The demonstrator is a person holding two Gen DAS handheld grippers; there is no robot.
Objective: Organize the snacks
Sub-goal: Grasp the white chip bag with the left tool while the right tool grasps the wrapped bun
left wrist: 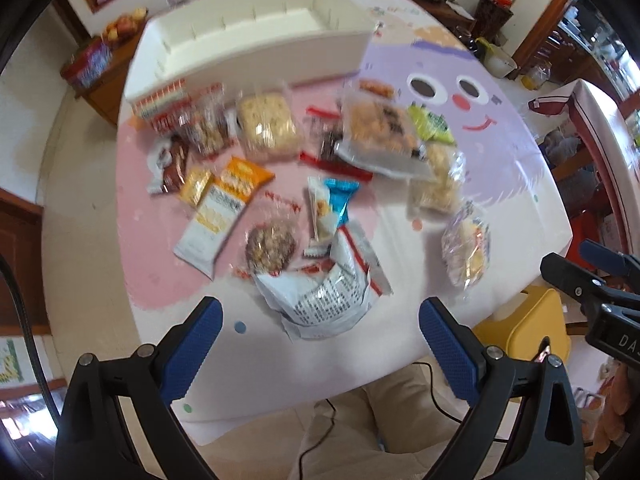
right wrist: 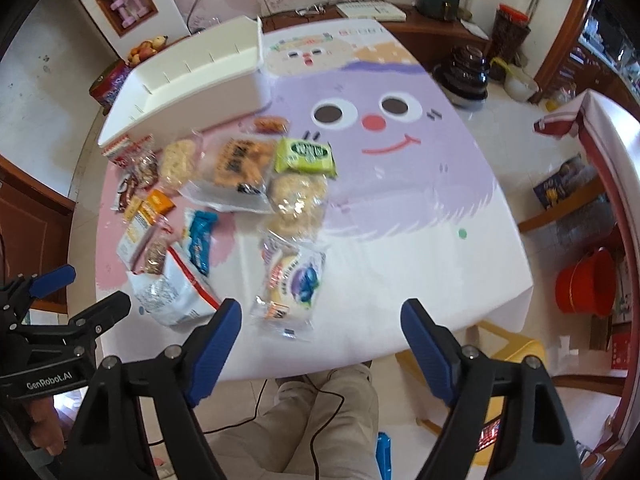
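Several wrapped snacks lie scattered on the table's cartoon cloth point(right wrist: 400, 208). A long white divided box point(left wrist: 256, 40) point(right wrist: 192, 80) stands behind them at the far left. My left gripper point(left wrist: 320, 312) hangs open above a crinkled white packet point(left wrist: 324, 300), holding nothing. A blue wrapper point(left wrist: 340, 200) and a round brown cookie pack point(left wrist: 272, 246) lie just beyond. My right gripper point(right wrist: 320, 308) is open above the near table edge, with a clear blueberry bun packet point(right wrist: 294, 280) just ahead of its left finger. A green packet point(right wrist: 306, 156) lies farther back.
A yellow stool point(left wrist: 532, 320) stands by the table's near right corner. A person's legs point(right wrist: 320, 412) and a black cable are below the near edge. A red bucket point(right wrist: 588, 284) is on the floor at right. Each gripper shows at the other view's edge.
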